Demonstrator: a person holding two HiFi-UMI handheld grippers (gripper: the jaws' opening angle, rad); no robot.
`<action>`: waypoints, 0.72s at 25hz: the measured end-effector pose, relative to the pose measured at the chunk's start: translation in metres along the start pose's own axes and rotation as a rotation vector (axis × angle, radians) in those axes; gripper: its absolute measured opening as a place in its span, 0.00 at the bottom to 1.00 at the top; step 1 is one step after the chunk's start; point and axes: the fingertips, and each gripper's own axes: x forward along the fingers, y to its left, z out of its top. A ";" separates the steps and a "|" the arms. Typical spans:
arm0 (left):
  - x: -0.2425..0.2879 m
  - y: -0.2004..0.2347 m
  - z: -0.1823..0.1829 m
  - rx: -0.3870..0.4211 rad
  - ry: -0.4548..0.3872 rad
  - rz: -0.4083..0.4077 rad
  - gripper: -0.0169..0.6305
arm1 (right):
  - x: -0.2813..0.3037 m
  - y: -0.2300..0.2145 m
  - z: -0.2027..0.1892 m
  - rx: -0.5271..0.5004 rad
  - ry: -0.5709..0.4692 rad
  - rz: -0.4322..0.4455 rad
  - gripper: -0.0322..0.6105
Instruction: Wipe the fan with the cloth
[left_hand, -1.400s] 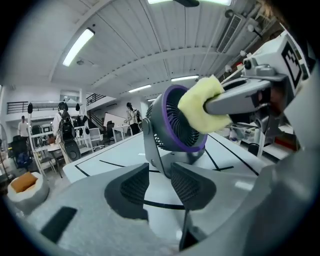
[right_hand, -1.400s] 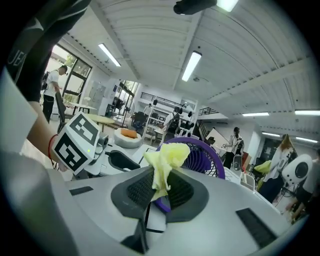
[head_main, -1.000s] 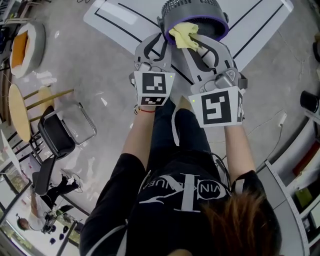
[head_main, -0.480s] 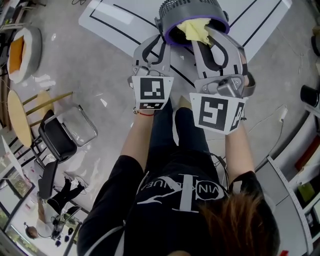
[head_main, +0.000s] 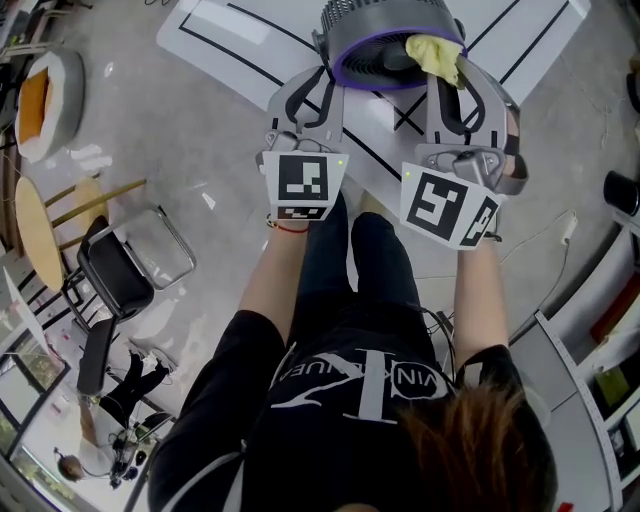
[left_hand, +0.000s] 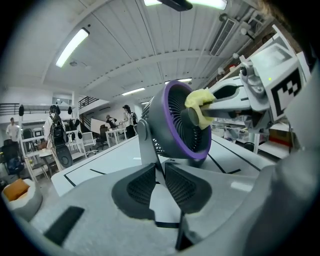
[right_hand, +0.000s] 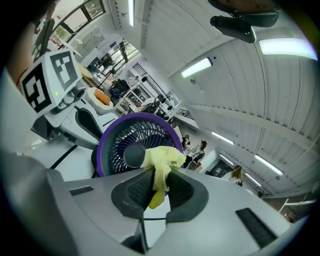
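Observation:
A grey fan (head_main: 385, 40) with a purple rim stands on a white table (head_main: 240, 40) marked with black lines. My left gripper (head_main: 318, 78) is at the fan's left side. In the left gripper view its jaws (left_hand: 160, 182) stand close together on the fan's grey stand (left_hand: 149, 150), which runs down between the pads. My right gripper (head_main: 447, 72) is shut on a yellow cloth (head_main: 435, 55) and holds it against the right part of the purple rim. In the right gripper view the cloth (right_hand: 161, 160) bunches out of the jaws just right of the fan's hub (right_hand: 134, 156).
On the floor to the left are a black chair (head_main: 115, 270), a round wooden stool (head_main: 35, 225) and a white round cushion with an orange middle (head_main: 45, 95). Shelving (head_main: 600, 340) runs along the right. People stand at desks far behind the fan (left_hand: 127, 117).
My right gripper has carried the cloth from the left of the fan's face across to its right rim and has rolled. The left gripper has stayed at the fan's left side.

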 end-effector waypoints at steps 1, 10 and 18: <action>0.000 0.000 0.000 -0.001 0.000 -0.001 0.13 | 0.000 0.002 -0.002 -0.007 0.006 -0.003 0.11; -0.001 0.005 0.002 -0.018 -0.002 -0.005 0.13 | 0.002 0.027 -0.018 -0.049 0.068 0.047 0.11; -0.003 0.006 0.005 -0.026 -0.008 -0.008 0.13 | 0.000 0.045 -0.018 -0.041 0.074 0.094 0.11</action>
